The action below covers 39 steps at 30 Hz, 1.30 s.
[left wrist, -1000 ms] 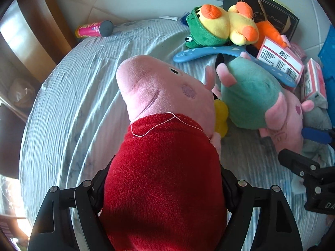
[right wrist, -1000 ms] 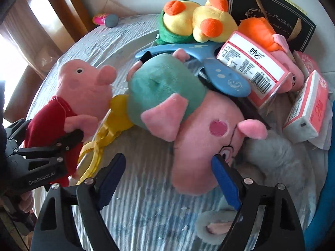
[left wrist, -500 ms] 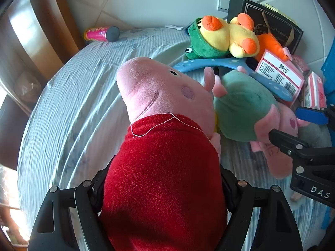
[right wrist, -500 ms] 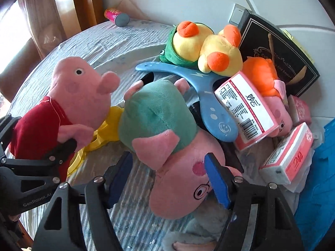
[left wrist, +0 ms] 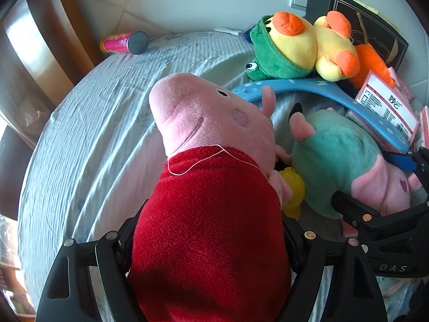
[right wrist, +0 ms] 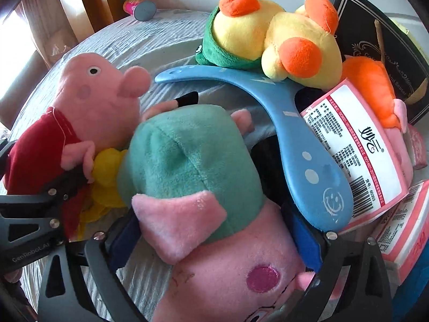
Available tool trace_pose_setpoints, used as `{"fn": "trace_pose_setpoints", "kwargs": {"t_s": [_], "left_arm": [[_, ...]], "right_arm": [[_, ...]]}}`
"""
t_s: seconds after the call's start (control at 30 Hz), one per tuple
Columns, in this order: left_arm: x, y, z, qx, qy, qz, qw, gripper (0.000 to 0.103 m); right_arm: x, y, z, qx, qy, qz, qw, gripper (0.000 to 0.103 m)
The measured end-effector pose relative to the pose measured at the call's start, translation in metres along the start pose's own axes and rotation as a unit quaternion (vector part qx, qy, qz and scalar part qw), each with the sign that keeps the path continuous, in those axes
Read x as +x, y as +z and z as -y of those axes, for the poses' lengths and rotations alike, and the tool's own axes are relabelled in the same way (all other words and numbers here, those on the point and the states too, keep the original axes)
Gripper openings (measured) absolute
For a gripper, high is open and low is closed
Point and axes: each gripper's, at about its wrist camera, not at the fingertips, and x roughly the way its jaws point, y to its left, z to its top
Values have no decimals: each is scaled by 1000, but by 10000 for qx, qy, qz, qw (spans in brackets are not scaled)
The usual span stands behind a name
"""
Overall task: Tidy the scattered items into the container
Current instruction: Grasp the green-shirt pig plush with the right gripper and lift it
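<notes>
On the striped bedsheet (left wrist: 80,145), the left gripper (left wrist: 209,236) pinches the red-dressed pig plush (left wrist: 209,214) while the right gripper (right wrist: 214,230) straddles the green-shirted pig plush (right wrist: 187,161), pads seemingly touching it, beside the blue boomerang (right wrist: 308,161).

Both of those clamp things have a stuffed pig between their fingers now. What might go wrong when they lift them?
Three things might go wrong:
1. The blue boomerang lies against the green-dressed pig that the right hand-held gripper straddles, so lifting could drag it along.
2. The yellow toy is wedged between both pigs and may snag.
3. The left hand-held gripper squeezes the red-dressed pig only low on its soft body, so the heavy head might flop or slip.
</notes>
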Motion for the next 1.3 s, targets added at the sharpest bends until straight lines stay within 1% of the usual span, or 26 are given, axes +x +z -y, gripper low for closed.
{"fn": "trace_pose_setpoints", "kwargs": {"t_s": [0.07, 0.1, 0.17, 0.27, 0.33, 0.4, 0.47, 0.6, 0.77, 0.93, 1.0, 1.03, 1.1, 1.13, 1.2, 1.3], "left_arm": [[-3, -1, 0, 5, -30, 10, 10000, 81], [-6, -3, 0, 10, -43, 18, 10000, 81], [-12, -7, -1, 18, -63, 39, 10000, 81], [-24, -13, -3, 45, -103, 97, 9999, 81], [-35, -17, -3, 73, -131, 163, 9998, 81], [-47, -21, -3, 92, -153, 249, 9995, 81], [-61, -23, -4, 120, -177, 365, 9991, 81], [-92, -27, -2, 175, -225, 626, 9976, 81], [-130, -35, -1, 266, -281, 967, 9946, 81], [-171, -43, 2, 375, -398, 1313, 9898, 81], [-189, -48, 4, 440, -461, 1470, 9871, 81], [-198, -50, 5, 469, -498, 1547, 9856, 81], [-215, -55, 6, 518, -569, 1698, 9825, 81], [-223, -57, 6, 545, -609, 1771, 9808, 81], [-235, -63, 7, 589, -700, 1853, 9784, 81], [-240, -77, 4, 620, -772, 1786, 9789, 81]], "right_arm": [[-8, -6, -1, 157, 12, 44, 9999, 89], [-13, -9, -1, 225, 14, 69, 9997, 87], [-24, -18, -3, 345, -3, 117, 9993, 79], [-42, -29, -4, 574, 16, 272, 9980, 72], [-56, -36, -1, 735, 28, 385, 9965, 69], [-72, -40, -2, 825, 73, 522, 9952, 63], [-88, -41, -4, 874, 91, 674, 9938, 52], [-116, -48, -9, 984, 84, 875, 9913, 51], [-163, -68, -15, 1028, 74, 1276, 9865, 50], [-215, -78, -24, 987, -87, 1753, 9795, 49], [-238, -83, -27, 968, -168, 1946, 9760, 47], [-250, -86, -29, 961, -231, 2041, 9740, 42], [-274, -92, -33, 939, -339, 2228, 9697, 16], [-282, -94, -34, 940, -384, 2217, 9698, 10], [-288, -98, -35, 973, -460, 2069, 9724, 10], [-281, -114, -35, 1056, -476, 1770, 9774, 10]]}}
